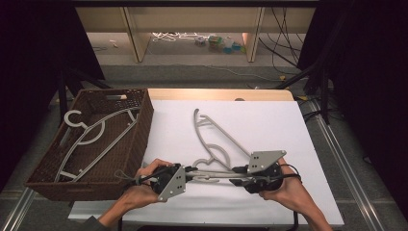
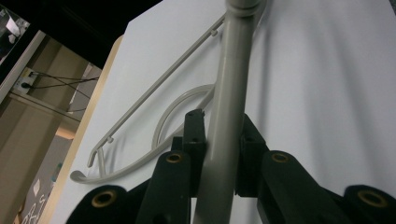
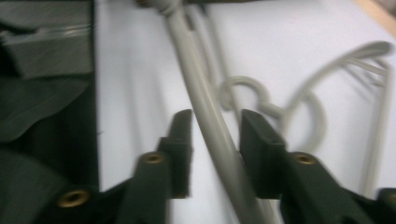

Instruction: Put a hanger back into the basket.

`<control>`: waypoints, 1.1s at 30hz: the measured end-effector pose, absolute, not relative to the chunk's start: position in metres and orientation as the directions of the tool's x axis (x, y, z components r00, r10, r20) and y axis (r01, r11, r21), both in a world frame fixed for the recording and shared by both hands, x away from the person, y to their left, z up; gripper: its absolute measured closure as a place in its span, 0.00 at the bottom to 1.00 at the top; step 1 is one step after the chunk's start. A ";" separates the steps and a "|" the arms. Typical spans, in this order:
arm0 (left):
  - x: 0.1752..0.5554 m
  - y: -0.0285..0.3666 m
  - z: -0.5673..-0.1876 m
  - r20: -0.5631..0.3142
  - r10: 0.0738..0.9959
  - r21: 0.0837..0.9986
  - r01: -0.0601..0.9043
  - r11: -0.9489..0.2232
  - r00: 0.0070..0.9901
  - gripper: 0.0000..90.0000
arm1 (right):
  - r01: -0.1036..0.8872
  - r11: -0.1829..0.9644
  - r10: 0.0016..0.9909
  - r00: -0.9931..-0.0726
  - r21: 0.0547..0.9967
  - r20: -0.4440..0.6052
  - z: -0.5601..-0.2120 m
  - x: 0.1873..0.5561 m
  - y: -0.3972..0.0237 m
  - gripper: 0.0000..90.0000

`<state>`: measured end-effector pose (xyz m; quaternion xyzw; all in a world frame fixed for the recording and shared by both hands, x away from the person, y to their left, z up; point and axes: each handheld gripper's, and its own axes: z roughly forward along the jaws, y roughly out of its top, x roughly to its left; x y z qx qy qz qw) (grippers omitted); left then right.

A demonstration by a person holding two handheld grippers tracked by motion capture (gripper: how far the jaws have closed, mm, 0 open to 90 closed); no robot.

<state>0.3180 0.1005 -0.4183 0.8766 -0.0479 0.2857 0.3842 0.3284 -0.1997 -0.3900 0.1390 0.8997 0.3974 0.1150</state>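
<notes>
Hanger (image 1: 211,175) lies on my white table (image 1: 269,120), between left gripper (image 1: 188,172) and right gripper (image 1: 236,177); wicker basket (image 1: 139,125) sits left. Left gripper view: jaws clamped on the hanger's bar (image 2: 229,135). Right gripper view: jaws parted, bar (image 3: 212,126) between them, pads clear of it.

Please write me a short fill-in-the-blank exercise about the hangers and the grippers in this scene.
1. The left gripper is shut on the bar of a grey ____.
2. The right gripper has its jaws ____ around that hanger bar.
3. Another hanger lies inside the brown wicker ____.
4. The gripped hanger is over the ____ board.

Missing words: hanger; open; basket; white
</notes>
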 end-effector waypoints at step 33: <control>0.350 0.159 -0.365 -0.103 0.577 0.866 0.358 -0.349 0.810 0.88 | 0.313 0.325 0.686 -0.728 0.892 0.006 -0.396 0.318 -0.231 0.25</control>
